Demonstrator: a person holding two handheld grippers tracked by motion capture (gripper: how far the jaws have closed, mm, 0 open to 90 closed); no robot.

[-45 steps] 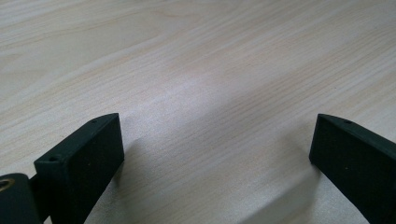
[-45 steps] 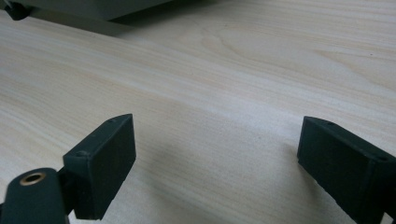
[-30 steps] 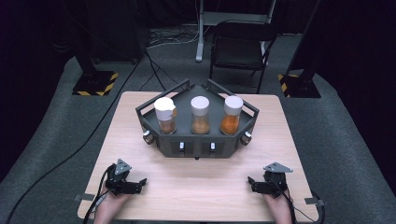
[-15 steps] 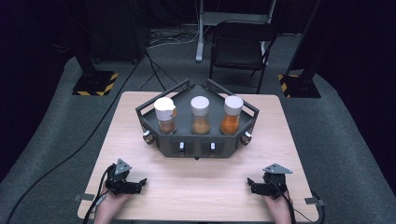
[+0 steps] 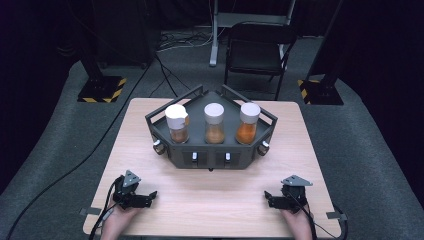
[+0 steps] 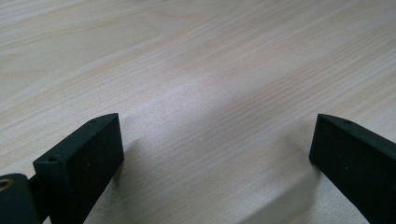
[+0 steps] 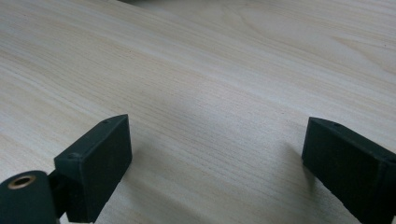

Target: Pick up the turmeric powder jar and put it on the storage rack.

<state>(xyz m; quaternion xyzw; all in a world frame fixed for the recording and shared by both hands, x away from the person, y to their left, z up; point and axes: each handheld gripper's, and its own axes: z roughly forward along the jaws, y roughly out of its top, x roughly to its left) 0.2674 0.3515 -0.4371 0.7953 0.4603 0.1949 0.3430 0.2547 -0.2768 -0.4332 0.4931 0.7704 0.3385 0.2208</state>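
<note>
Down at the near edge of the table (image 5: 150,125), both grippers rest with their jaws spread wide and nothing between them. The right gripper (image 5: 270,198) sits toward the near right corner, jaws pointing inward along the edge; its jaws have just been opening, and the right gripper view (image 7: 217,158) shows bare wood grain between the two black pads, which lie close over the surface. The left gripper (image 5: 149,197) sits toward the near left corner, also pointing inward, and the left gripper view (image 6: 217,154) shows the same: jaws well apart, only pale wood in the gap. A hand comes in from the bottom edge behind each gripper, with a cable trailing off the near edge.

Well apart from both, a dark rack (image 5: 210,159) stands at the middle of the table toward the far edge. Three jars stand upright in it in a row: the left jar (image 5: 177,122) with brown contents, the middle jar (image 5: 214,122) with tan, the right jar (image 5: 248,122) with orange, all white-capped.
</note>
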